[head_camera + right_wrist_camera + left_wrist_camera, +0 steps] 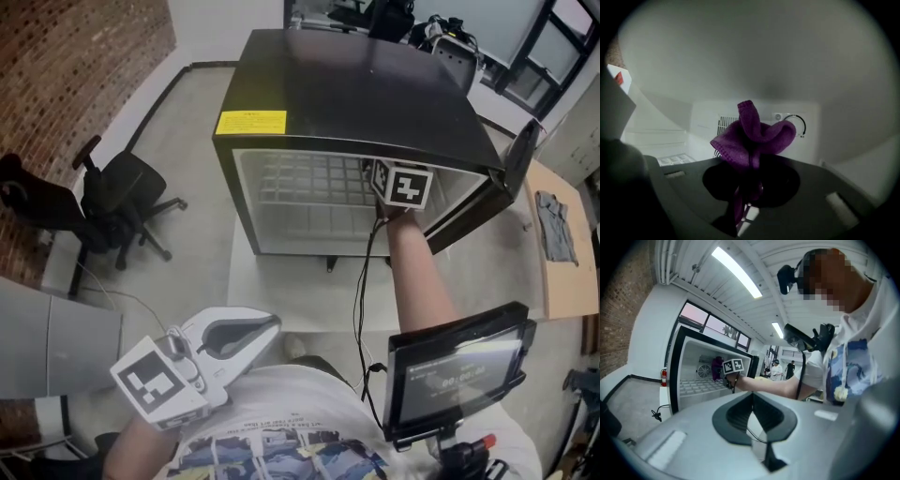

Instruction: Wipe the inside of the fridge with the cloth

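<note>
Purple cloth (752, 136) is pinched in the right tongs (751, 161), whose jaws are shut on its middle so that the loose folds bunch up ahead of the tips. It is inside the fridge (356, 94), at the right side of the open cavity and above the wire shelf (309, 187), facing the back wall (754, 89) near the dial (794, 124). Whether the cloth touches that wall cannot be told; it looks just short of it. The left tongs (267, 328) are closed on nothing and held low near the person's body, well apart from the fridge, which stands toward the rear edge of the white worktop (281, 281).

The wiping seems barely under way. To do it well, the bunched folds should be pressed flat against the wall, not dabbed with the tip, and drawn in overlapping strokes across the back, the sides and then the shelf. Care is wanted round the dial, which a firm pass could turn, and over the shelf wires, where loose fabric might snag. The grip looks deep enough to hold under light pressure.
</note>
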Demonstrator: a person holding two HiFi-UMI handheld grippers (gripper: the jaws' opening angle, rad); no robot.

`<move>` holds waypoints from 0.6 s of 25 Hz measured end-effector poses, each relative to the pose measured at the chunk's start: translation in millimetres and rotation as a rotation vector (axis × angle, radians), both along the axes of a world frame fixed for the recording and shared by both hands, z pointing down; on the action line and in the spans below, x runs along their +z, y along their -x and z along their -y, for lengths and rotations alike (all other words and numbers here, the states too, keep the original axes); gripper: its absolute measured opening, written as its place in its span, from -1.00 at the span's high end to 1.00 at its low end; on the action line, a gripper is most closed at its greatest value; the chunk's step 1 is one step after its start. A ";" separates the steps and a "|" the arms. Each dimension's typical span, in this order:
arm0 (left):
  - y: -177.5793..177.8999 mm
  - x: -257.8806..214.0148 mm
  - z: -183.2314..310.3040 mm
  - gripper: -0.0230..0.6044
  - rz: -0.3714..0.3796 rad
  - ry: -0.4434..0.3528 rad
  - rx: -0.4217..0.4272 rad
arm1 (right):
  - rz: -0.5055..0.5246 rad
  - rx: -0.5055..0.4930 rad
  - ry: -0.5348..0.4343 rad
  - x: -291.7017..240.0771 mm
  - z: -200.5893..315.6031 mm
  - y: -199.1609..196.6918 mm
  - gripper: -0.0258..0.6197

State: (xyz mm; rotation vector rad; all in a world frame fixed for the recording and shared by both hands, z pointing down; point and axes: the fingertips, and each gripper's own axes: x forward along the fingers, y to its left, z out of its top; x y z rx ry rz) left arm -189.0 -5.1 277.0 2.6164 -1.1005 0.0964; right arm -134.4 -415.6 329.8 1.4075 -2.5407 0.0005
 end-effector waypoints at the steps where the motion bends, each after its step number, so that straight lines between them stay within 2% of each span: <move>1: -1.3 0.9 -0.4 0.91 0.004 0.005 0.007 | -0.001 -0.014 -0.007 -1.9 -2.2 5.6 0.68; 5: -9.6 4.7 2.7 0.91 0.016 0.022 0.046 | 0.009 -0.036 -0.005 -4.4 -5.6 19.9 0.68; 10: -24.8 7.9 4.8 0.91 0.029 0.026 0.092 | 0.055 0.036 -0.074 -21.4 -11.8 9.4 0.68; 15: -31.7 10.1 6.1 0.91 0.021 0.038 0.124 | 0.055 -0.031 -0.063 -20.1 -19.6 29.7 0.68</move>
